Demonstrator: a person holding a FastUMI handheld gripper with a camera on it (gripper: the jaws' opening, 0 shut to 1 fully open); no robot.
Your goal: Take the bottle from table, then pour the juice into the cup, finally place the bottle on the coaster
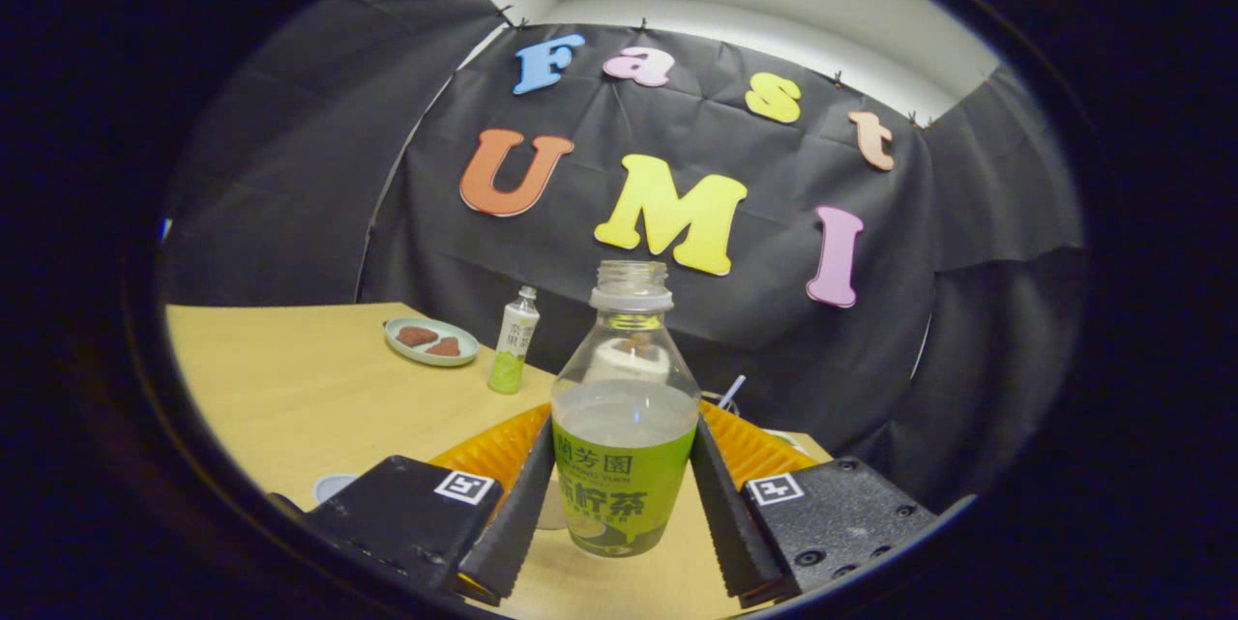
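**A:** so where are we with the bottle (624,427)? it's uncapped, part full, sitting upright between the claw (624,504) fingers, and both fingers (517,504) look pressed on its green label. we can't tell if its base is touching the tabletop (290,388) or just off it

**B:** we'd call that step one, the take. pour comes next, so we need the cup: something pale shows through the bottle right behind it, could be that, can't say. orange ridged thing (484,451) behind the fingers might be the coaster

**A:** pose?

**B:** claw's level, pointing straight ahead at the booth wall. small plate (431,341) and a second little bottle (513,341) sit well beyond, ignore those
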